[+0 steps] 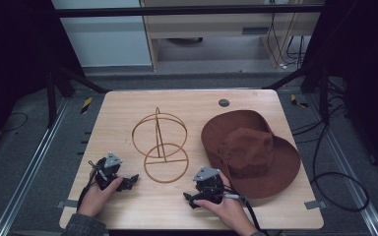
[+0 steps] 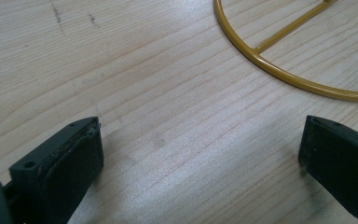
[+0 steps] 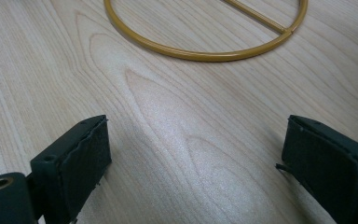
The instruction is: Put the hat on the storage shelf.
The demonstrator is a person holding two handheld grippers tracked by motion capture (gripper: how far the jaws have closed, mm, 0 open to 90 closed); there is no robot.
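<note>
A big wooden bench [image 1: 128,105] fills the middle of the high view. Its top is pale, with wavy grain lines. Near the far edge there is a small dark round spot [image 1: 224,103].

The next biggest thing is a brown hat [image 1: 251,152] with a wide floppy brim. It lies on the right side of the bench, top side up. Its brim reaches close to the right edge of the bench.

Just left of the hat sits a gold wire stand [image 1: 160,145]. It has a flat ring at the bottom that lies on the bench, with a thin bar across it. A thin post goes up from that bar, and a bigger ring sits on top. The stand is near the hat, but I cannot tell if they touch.

The right gripper [image 1: 193,200] is held in the person's right hand [image 1: 226,209], near the front edge, just in front of the hat brim. In the right gripper view its two black fingers [image 3: 77,161] are spread wide with only bare wood between them. The gold ring lies a bit ahead of them.

The left gripper [image 1: 128,182] is held in the person's left hand [image 1: 94,196], near the front left of the bench, beside the flat ring. In the left gripper view its fingers [image 2: 63,163] are spread wide too, pinching nothing. A curve of the gold ring shows ahead and to one side.
</note>
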